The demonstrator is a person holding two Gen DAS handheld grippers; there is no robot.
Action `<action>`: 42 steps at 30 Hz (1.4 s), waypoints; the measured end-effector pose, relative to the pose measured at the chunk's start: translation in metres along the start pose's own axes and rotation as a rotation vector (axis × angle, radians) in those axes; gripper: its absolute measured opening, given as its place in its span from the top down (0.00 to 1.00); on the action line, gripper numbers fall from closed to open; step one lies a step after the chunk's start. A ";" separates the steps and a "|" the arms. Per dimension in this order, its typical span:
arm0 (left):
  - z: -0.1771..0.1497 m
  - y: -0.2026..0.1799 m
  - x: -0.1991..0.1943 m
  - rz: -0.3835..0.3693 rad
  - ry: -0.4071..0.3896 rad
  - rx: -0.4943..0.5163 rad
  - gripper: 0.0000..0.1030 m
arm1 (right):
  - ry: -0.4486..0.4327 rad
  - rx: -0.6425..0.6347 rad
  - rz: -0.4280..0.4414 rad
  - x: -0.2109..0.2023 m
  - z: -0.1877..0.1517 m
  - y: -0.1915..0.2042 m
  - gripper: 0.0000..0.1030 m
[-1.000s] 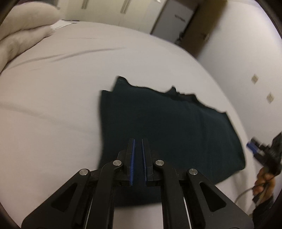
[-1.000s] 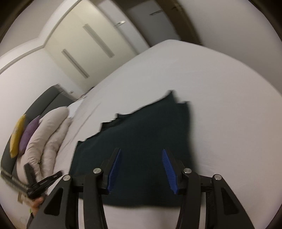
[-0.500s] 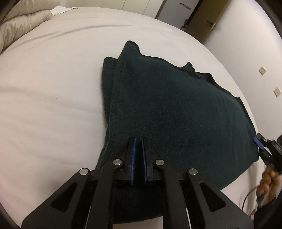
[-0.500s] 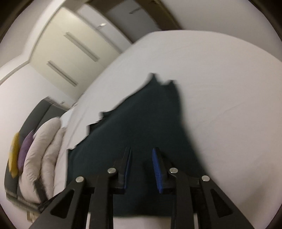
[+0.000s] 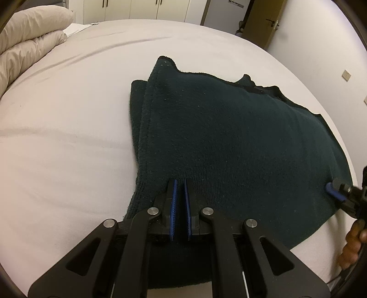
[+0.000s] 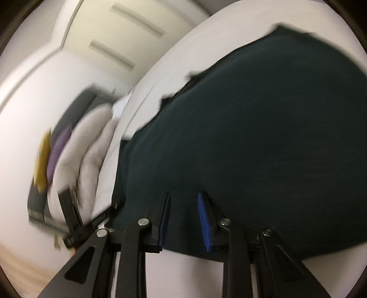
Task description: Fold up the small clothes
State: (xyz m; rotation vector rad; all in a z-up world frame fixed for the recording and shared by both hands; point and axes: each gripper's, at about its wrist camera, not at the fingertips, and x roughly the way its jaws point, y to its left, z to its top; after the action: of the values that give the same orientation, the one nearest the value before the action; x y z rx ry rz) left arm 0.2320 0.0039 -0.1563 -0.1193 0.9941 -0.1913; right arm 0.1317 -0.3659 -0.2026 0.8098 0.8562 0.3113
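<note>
A dark green knitted garment lies folded on the white bed. My left gripper is shut, its blue pads together, tips down on the garment's near left part with no cloth seen between them. In the right wrist view the picture is blurred. There the garment fills the middle, and my right gripper stands low over its near edge. The jaws are a narrow gap apart, and the pads do not visibly press on the cloth. The left wrist view shows the right gripper at the garment's right edge.
Beige pillows are stacked at the bed's far left, with purple and yellow cushions behind them. Wardrobe doors and a room door stand beyond the bed. A person's hand holds the right gripper at the bed's right edge.
Both grippers have come down closer to the garment. The right jaws narrowed from wide apart to a small gap. The left jaws stayed shut.
</note>
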 end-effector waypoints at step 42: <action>-0.017 0.014 -0.027 0.031 -0.025 -0.099 0.93 | -0.129 -0.126 0.073 0.025 -0.026 0.043 0.32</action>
State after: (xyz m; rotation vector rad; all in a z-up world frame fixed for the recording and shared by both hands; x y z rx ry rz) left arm 0.2047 0.0236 -0.1462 -0.1956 0.9801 -0.1118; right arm 0.1301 -0.3105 -0.1940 0.7362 0.6806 0.3695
